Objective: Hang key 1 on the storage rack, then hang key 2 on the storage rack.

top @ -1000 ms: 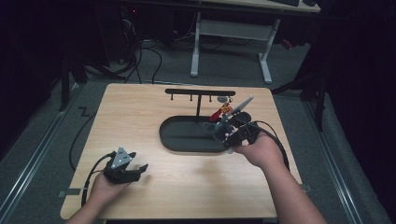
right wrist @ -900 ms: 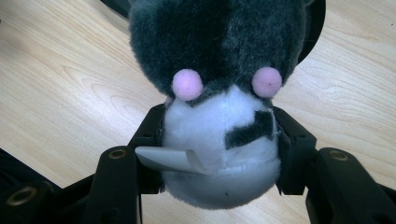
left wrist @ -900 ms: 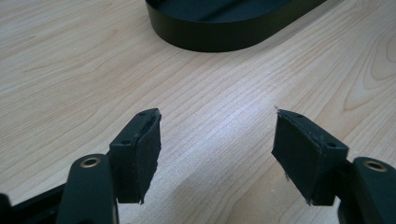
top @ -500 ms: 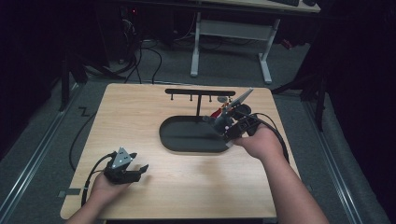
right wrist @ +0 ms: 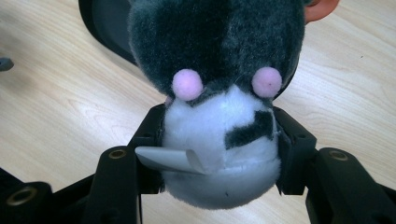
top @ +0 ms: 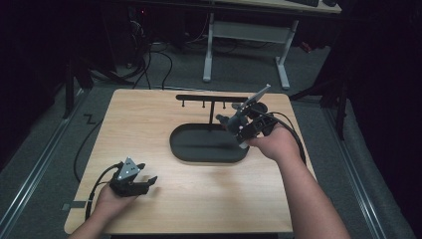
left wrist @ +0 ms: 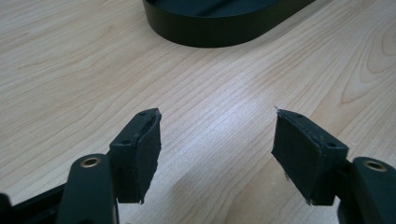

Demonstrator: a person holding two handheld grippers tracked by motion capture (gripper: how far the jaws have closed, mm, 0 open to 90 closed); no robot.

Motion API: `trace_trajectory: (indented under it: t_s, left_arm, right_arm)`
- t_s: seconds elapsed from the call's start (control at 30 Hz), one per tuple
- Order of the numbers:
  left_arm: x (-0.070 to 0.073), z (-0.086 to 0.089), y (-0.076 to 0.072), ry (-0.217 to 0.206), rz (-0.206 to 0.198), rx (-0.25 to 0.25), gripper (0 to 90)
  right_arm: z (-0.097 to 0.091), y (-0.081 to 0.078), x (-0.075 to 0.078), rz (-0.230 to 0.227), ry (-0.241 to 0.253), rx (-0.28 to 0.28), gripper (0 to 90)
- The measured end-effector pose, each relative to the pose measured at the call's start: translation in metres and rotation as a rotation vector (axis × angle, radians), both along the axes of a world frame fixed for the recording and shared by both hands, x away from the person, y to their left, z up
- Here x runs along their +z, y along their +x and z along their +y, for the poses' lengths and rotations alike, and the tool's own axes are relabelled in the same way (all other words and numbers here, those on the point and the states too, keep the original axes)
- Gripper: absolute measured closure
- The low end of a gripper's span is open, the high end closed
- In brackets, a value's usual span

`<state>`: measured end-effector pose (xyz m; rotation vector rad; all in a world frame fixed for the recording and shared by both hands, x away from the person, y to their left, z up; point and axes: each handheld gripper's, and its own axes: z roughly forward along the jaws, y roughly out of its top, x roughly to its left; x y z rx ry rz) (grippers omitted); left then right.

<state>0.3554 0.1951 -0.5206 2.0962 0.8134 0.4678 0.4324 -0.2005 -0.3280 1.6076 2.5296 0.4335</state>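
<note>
My right gripper (right wrist: 219, 137) is shut on a plush toy (right wrist: 219, 112), dark grey above and white below, with two pink dots and a small paper tag. In the high view the right gripper (top: 238, 124) holds the plush toy (top: 226, 119) in the air over the right end of a black oval tray (top: 209, 158). It hangs just under the bar of a black rack (top: 209, 98) with small hooks. My left gripper (top: 148, 181) rests near the table's front left. Its jaws stand open over bare wood (left wrist: 217, 140).
The rack's post rises from the back of the tray. The light wooden table (top: 149, 129) ends close behind the rack. Cables trail from both grippers. The tray (left wrist: 219, 28) lies ahead of the left gripper. A white desk frame (top: 249, 35) stands on the floor beyond.
My right gripper has risen and moved a little toward the rack with the plush toy held in it. The left gripper has stayed where it was.
</note>
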Motion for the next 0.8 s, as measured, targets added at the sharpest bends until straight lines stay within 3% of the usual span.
trace_trajectory:
  t_s: [0.8]
  left_arm:
    - [0.001,0.001,-0.002,0.004,-0.001,-0.005,32.6]
  right_arm:
    - [0.008,0.019,0.015,-0.027,-0.018,-0.021,47.3]
